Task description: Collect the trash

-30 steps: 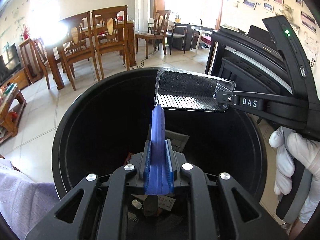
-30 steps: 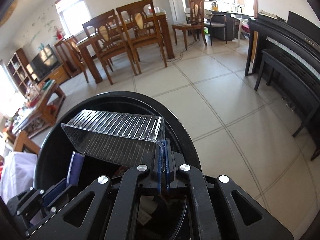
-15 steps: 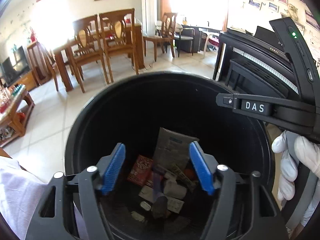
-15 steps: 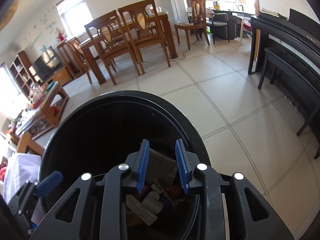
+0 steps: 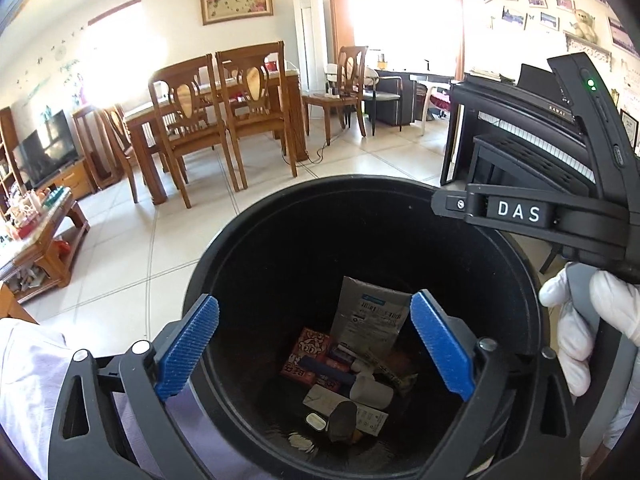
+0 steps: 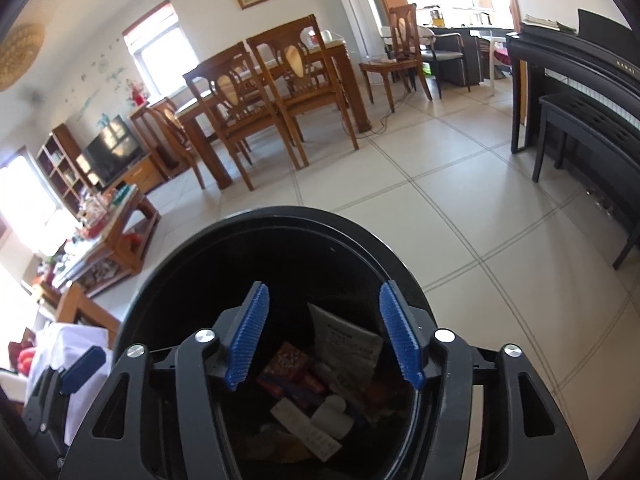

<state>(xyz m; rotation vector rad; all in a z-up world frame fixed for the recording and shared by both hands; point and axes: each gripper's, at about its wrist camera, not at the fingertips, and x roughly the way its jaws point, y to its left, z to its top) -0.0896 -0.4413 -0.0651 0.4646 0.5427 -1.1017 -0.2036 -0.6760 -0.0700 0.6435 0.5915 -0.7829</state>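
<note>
Trash (image 5: 352, 364) is lying at the bottom of the black bin (image 5: 280, 208), below and between the blue pads (image 5: 188, 350) of your left gripper (image 5: 316, 344) in the left wrist view. You are spreading those jaws wide and nothing is sitting between them. Just beyond the right pad, a grey printed pouch (image 5: 370, 316) is leaning on the bin wall; between the pads, lower down, a red snack packet (image 5: 306, 354), a white roll (image 5: 370, 394) and a dark pebble-like lump (image 5: 342, 420) are resting. Past the right pad, your gloved hand (image 5: 576, 332) is holding the right gripper's handle. Judging by the empty jaws, you are finishing a drop, so keep both grippers over the bin mouth until they are fully clear.

From the right wrist view, your right gripper (image 6: 324, 336) is opening too, its two pads (image 6: 248, 336) part-way apart and empty, with the pouch (image 6: 348, 348) and packet (image 6: 284, 368) showing between them inside the bin (image 6: 240, 232). One bin, two grippers, one pouch, one red packet, one white roll; the smaller scraps are too jumbled to count. Beyond the fingertips three wooden chairs (image 6: 304, 96) are showing.
</note>
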